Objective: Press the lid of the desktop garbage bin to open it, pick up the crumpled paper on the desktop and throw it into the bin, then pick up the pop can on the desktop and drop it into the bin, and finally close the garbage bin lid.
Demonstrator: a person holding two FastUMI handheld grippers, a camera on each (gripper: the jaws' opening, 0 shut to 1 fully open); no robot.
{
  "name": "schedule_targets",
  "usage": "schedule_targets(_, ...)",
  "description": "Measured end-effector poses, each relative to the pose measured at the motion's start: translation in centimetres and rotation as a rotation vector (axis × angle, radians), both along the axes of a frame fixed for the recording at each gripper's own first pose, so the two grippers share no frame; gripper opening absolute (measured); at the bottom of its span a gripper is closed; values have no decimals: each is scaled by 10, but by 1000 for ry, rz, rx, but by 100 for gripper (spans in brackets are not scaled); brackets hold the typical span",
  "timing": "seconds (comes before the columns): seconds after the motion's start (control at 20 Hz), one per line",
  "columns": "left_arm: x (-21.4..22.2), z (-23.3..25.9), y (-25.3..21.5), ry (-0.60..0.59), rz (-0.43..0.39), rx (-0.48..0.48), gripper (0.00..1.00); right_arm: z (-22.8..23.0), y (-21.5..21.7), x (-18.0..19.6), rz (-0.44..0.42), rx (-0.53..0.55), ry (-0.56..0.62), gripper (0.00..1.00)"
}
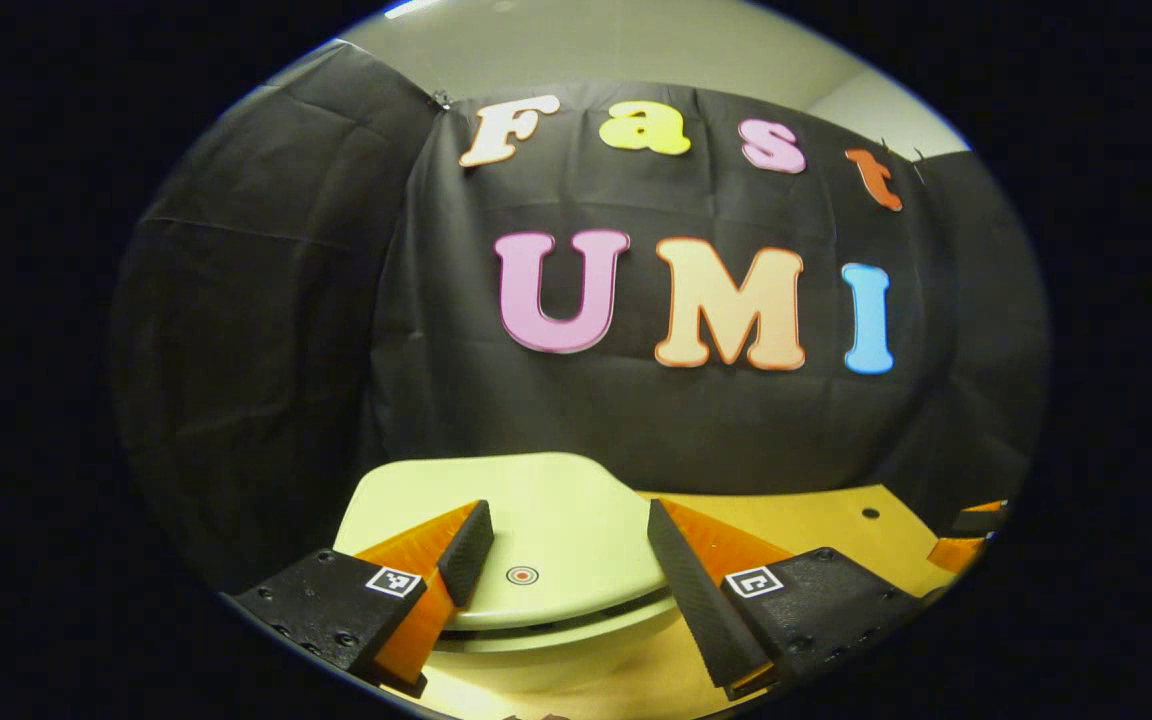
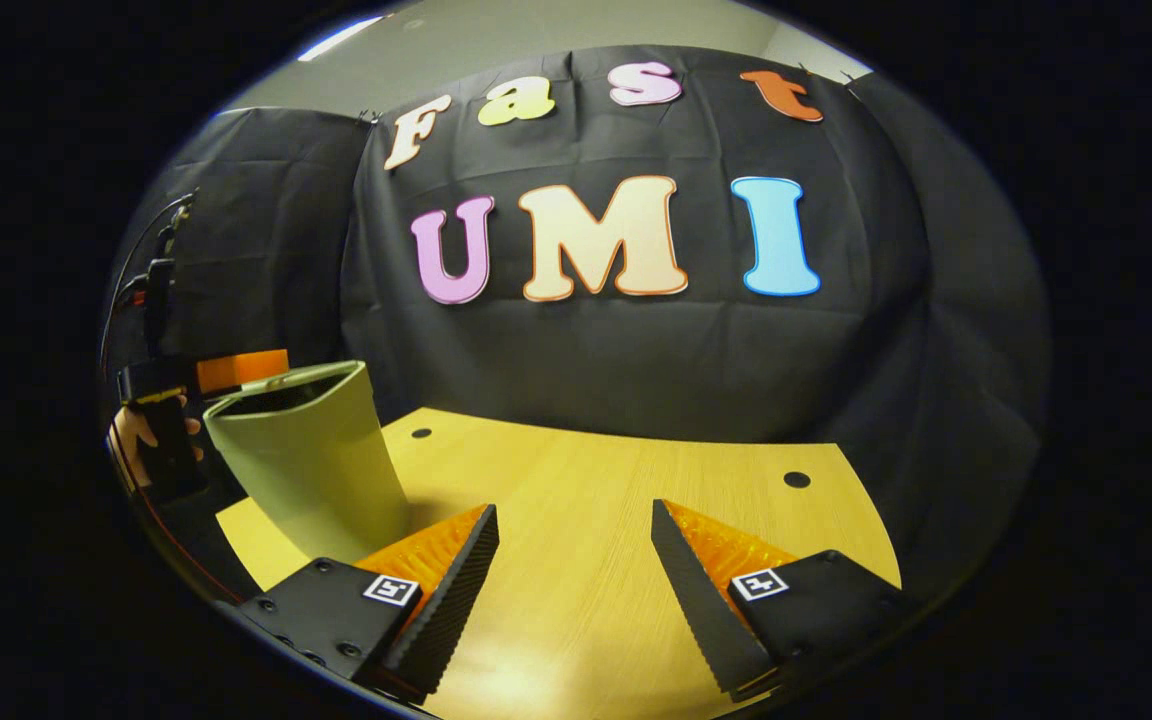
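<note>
Bin: your garbage bin (image 1: 536, 560) stands at the table's (image 2: 636, 520) left edge, lid (image 1: 546, 510) down | Left hand-held gripper (image 1: 561, 560): open, just above the lid, nearer | Right hand-held gripper (image 2: 571, 570): open, empty, well right of the bin.

Yellow wooden table (image 2: 636, 500) bearing pale green bin (image 2: 321, 460), seemingly near its left edge.

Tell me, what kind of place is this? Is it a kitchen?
Probably not a kitchen. It looks like a small recording booth: black cloth hangs as walls behind a wooden desktop, where a pale green garbage bin stands for practice with handheld grippers.
</note>
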State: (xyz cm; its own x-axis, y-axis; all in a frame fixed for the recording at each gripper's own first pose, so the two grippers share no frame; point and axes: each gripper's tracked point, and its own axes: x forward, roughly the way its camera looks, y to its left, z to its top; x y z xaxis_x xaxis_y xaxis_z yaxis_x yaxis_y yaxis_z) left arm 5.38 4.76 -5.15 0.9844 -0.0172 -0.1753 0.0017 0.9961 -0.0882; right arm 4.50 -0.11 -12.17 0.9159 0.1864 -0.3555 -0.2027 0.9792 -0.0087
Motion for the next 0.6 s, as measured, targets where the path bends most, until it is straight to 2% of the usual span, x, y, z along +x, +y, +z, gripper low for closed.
schedule_targets(0.1, 2, -17, -2, 56, -20, 39, 94, 8, 2, 2, -1, 6, -17, 97)
schedule_targets(0.2, -7, -38, 0, 123, -18, 30, 94, 10, -1, 1, -9, -7, -29, 97)
schedule_targets(0.3, -6, -25, 1, 91, -17, 47, 97, 7, 1, -1, -8, -12, -19, 97)
schedule_targets(0.35, -7, -38, 0, 125, -18, 53, 94, 5, 1, -2, -6, -20, -13, 97)
schedule_targets(0.4, -8, -39, 0, 119, -18, 64, 99, 2, 1, -3, -3, -30, -9, 97)
schedule_targets(0.45, -9, -37, 0, 109, -14, 79, 100, 1, 2, -3, 0, -39, -5, 97)
schedule_targets(0.6, -9, -38, 1, 95, 14, 77, 96, -5, 7, -7, 10, -48, 11, 97)
